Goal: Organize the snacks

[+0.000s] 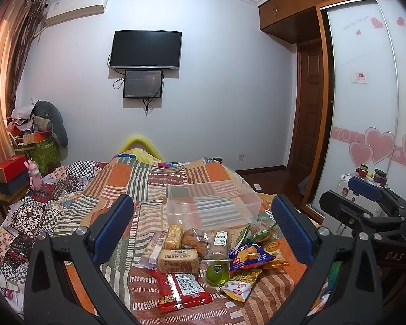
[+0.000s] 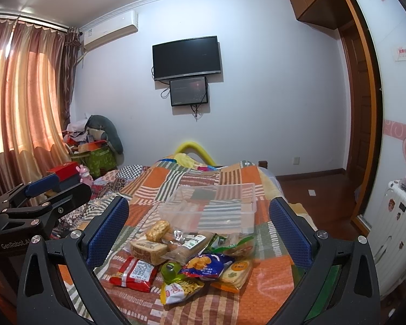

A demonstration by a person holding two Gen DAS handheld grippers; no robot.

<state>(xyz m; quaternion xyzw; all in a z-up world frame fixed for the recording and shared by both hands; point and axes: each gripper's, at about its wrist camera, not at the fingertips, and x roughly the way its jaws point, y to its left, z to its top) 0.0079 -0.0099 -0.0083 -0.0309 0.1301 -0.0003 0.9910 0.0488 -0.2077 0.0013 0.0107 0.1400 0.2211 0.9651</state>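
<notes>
Left wrist view shows the left gripper (image 1: 203,227) with its blue-padded fingers (image 1: 113,227) spread wide and nothing between them, held above a pile of snacks (image 1: 203,260) on a patchwork bedspread (image 1: 159,187). Just beyond the pile sits a clear plastic bin (image 1: 212,203), upright, with nothing visible inside but the quilt pattern through its walls. Within the pile, a red packet (image 1: 182,291) lies nearest the camera, a brown wrapped cake block (image 1: 179,260) sits just behind it, a green jelly cup (image 1: 216,272) stands beside that, and a blue chip bag (image 1: 250,254) rests partly over a yellow-and-white bag (image 1: 241,283). The right gripper (image 1: 365,189) appears at the right edge of this view, well off the pile, over the floor side of the bed. From the right wrist view, the right gripper (image 2: 199,228) likewise has its fingers (image 2: 287,230) released and apart, framing the same snacks (image 2: 186,257) and the bin (image 2: 211,208) behind them, touching neither. The left gripper (image 2: 44,189) shows at the left edge there, also parted. A wall-mounted television (image 2: 186,58) hangs on the far wall, curtains (image 2: 21,94) cover the window at left, and a white suitcase (image 2: 398,230) stands at right.
</notes>
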